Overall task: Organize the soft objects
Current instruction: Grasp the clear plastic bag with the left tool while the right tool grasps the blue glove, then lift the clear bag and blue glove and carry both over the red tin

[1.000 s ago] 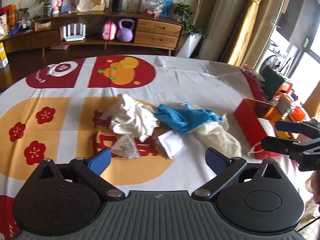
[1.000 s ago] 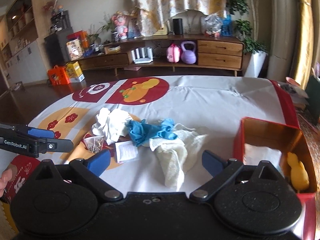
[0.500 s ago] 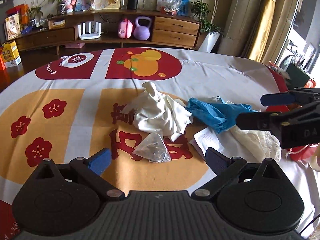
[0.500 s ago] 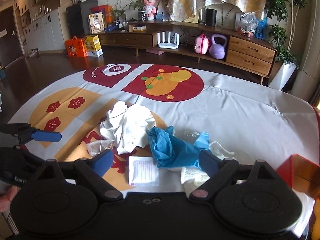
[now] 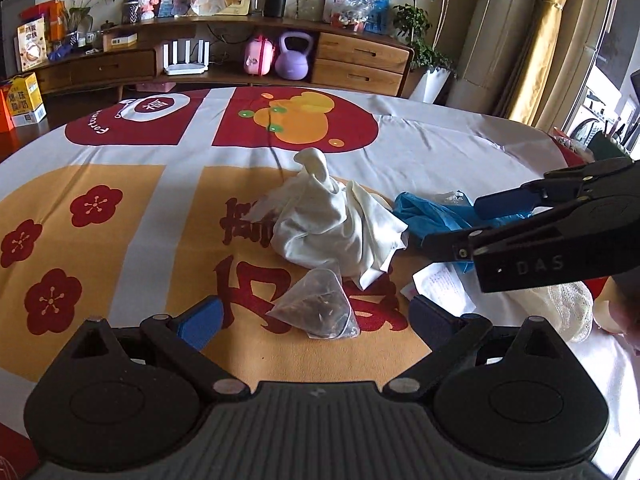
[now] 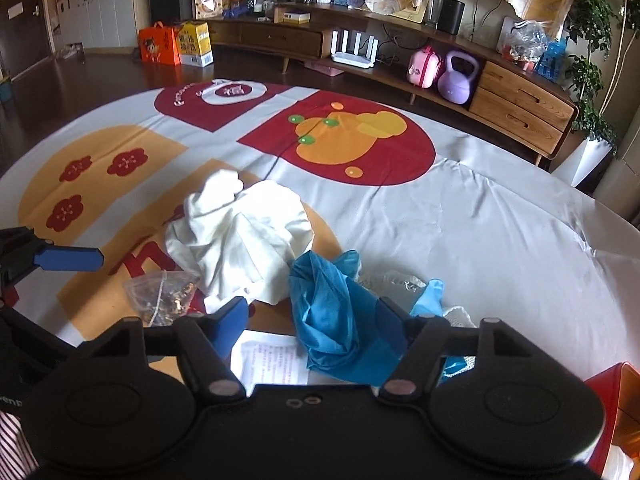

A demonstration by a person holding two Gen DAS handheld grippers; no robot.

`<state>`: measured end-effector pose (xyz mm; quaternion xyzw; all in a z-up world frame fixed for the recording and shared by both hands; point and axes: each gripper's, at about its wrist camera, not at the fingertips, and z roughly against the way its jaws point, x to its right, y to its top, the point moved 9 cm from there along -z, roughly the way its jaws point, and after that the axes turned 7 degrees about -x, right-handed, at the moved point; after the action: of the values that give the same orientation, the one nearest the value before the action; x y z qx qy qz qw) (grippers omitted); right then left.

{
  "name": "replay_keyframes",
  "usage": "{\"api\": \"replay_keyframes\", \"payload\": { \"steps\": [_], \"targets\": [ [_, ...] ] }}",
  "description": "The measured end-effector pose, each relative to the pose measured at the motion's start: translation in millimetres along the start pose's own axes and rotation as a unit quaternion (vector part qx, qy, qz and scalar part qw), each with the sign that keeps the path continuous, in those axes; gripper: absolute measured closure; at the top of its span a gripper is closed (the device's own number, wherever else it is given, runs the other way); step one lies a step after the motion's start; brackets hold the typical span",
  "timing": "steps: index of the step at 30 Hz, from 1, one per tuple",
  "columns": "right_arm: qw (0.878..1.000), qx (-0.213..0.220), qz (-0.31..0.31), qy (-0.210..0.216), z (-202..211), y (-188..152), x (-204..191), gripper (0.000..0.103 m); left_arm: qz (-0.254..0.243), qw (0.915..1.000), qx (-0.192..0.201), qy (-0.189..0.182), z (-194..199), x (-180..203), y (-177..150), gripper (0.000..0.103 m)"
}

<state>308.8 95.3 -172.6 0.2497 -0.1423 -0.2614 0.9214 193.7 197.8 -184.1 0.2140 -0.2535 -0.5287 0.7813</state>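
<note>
A pile of soft things lies on the patterned tablecloth (image 5: 120, 200). It holds a crumpled white cloth (image 5: 340, 232) (image 6: 240, 236), a blue cloth (image 5: 424, 216) (image 6: 332, 312), a clear mesh pouch (image 5: 316, 308) (image 6: 164, 292), a white paper packet (image 5: 440, 288) (image 6: 272, 360) and a cream net cloth (image 5: 568, 308). My left gripper (image 5: 316, 320) (image 6: 48, 270) is open just above the table, the pouch lying between its fingertips. My right gripper (image 6: 310, 320) (image 5: 460, 226) hangs over the blue cloth, its jaws closing. The cloth sits between them and only brushes the right-hand pad.
A red box (image 6: 612, 384) stands at the right edge of the table. Beyond the table runs a long wooden sideboard (image 5: 352, 60) with a purple kettlebell (image 5: 294, 62) and a pink case (image 5: 260, 56) under it. Cardboard cartons (image 6: 176, 46) sit on the dark floor.
Both grippers have dropped toward the pile. The right one swung left from near the red box to over the blue cloth, and its jaws narrowed. The left one closed in on the pouch.
</note>
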Motion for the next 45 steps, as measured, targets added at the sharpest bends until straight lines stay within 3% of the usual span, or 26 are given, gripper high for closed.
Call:
{"api": "replay_keyframes", "payload": {
  "steps": [7,9,13,15,18,23,30,45],
  "targets": [
    [1.000,-0.016,-0.002,-0.010,-11.2,-6.0,3.5,0.060,-0.005,1.0000,0.004,-0.002,-10.0,0.8,-0.2,0.023],
    [1.000,-0.016,-0.004,-0.011,-11.3,-6.9,4.9,0.067,-0.011,0.9999,0.008,-0.003,-10.7,1.8,-0.8,0.039],
    [1.000,-0.013,-0.012,-0.014,-9.8,-7.8,7.6,0.077,-0.023,0.9997,0.004,-0.003,-14.7,5.2,-2.5,0.047],
    [1.000,-0.011,-0.013,-0.014,-8.7,-8.6,8.2,0.084,-0.029,0.9995,0.008,-0.003,-15.0,6.5,-3.2,0.058],
    [1.000,-0.005,-0.022,-0.010,-4.9,-8.7,10.1,0.090,-0.035,0.9993,0.009,-0.002,-15.3,7.9,-4.1,0.070],
    [0.999,0.010,-0.035,-0.005,5.5,-9.8,14.9,0.099,-0.038,0.9992,0.010,-0.003,-15.4,9.5,-4.3,0.079],
    [0.995,0.041,-0.091,0.009,32.0,-12.9,31.4,0.101,-0.024,0.9996,0.014,-0.004,-9.8,8.9,-3.1,0.083],
    [0.973,0.125,-0.190,0.031,124.1,-27.9,72.1,0.101,-0.029,0.9989,0.035,-0.010,30.9,25.5,2.1,0.085]
  ]
}}
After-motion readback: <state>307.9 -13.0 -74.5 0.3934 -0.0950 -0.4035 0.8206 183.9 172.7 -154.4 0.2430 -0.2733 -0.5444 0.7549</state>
